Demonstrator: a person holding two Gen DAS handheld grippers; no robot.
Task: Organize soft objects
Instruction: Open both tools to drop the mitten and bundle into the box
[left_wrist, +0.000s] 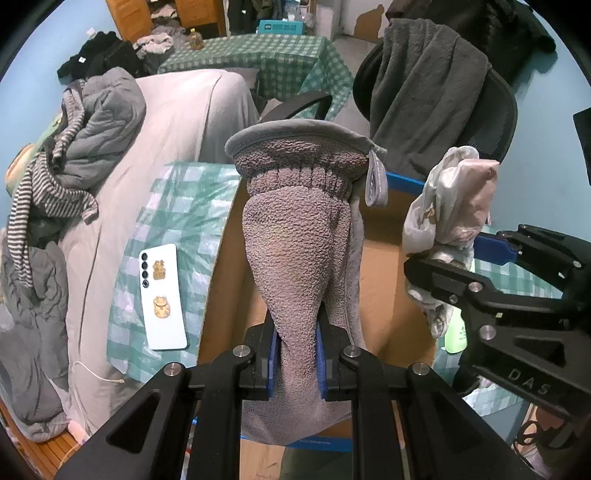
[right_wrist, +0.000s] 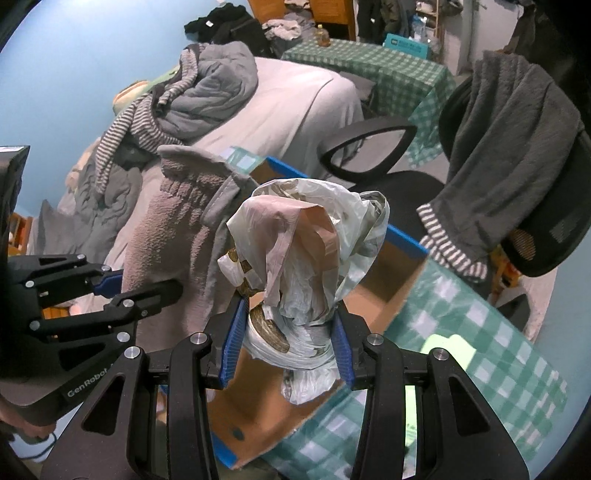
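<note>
Grey bedding covers a bed (left_wrist: 192, 110) on the far left, with a crumpled grey quilt (left_wrist: 107, 118) and a striped garment (left_wrist: 33, 184) heaped on it. Just right of the bed, nearer, a green checked cloth (left_wrist: 177, 206) carries a white phone (left_wrist: 162, 295) lying face down. Right of the phone stands an open cardboard box (left_wrist: 236, 266) edged with blue tape.

Over the box, the left gripper (left_wrist: 298, 354) has its jaws clamped on a greyish-brown fleece mitt (left_wrist: 299, 236) — the blue pads pinch its narrow end, and the elastic cuff with its grey trim and hanging loop points away from the camera.

Just right of the mitt, the right gripper (right_wrist: 286, 339) is closed around a crumpled bundle of white plastic bags (right_wrist: 314, 236) with a pinkish piece folded over the top; the bundle is also above the open box, near its right side. The two held items are close beside each other; I cannot tell whether they touch.

Far right, a black mesh office chair (right_wrist: 546, 229) has a dark grey fleece blanket (right_wrist: 509, 140) draped over its back. Behind, a second table in green check (right_wrist: 388, 70) stands against clutter.
</note>
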